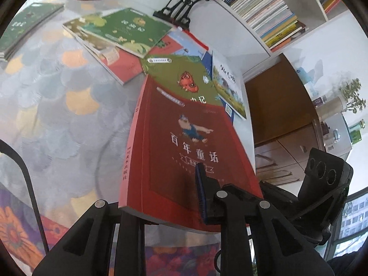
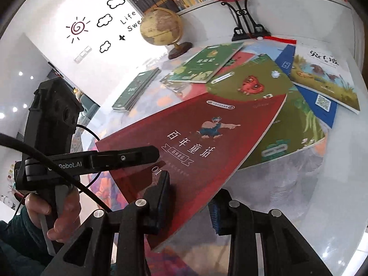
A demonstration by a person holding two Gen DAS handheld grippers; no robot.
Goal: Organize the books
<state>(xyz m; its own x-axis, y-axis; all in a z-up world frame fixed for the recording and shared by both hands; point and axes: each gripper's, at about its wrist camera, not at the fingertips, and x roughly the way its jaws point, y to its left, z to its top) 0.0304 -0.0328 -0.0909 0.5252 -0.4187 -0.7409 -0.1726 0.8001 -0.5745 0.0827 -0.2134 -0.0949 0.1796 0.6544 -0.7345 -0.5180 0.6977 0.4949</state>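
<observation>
Nearby, scattered books [image 2: 232,69], globe [image 2: 159,26]; both tongs [image 1: 161,209] [image 2: 191,204] clamped on red book [image 2: 195,142].

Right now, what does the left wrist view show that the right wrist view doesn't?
Only the left wrist view: the red book's spine, a wooden cabinet and a potted plant.
Only the right wrist view: the whole globe, wall drawings, and the person's hand on the left gripper.
Both: the red book, clamped by both grippers, the right gripper at its near edge, scattered books behind it, the fan stand.
</observation>
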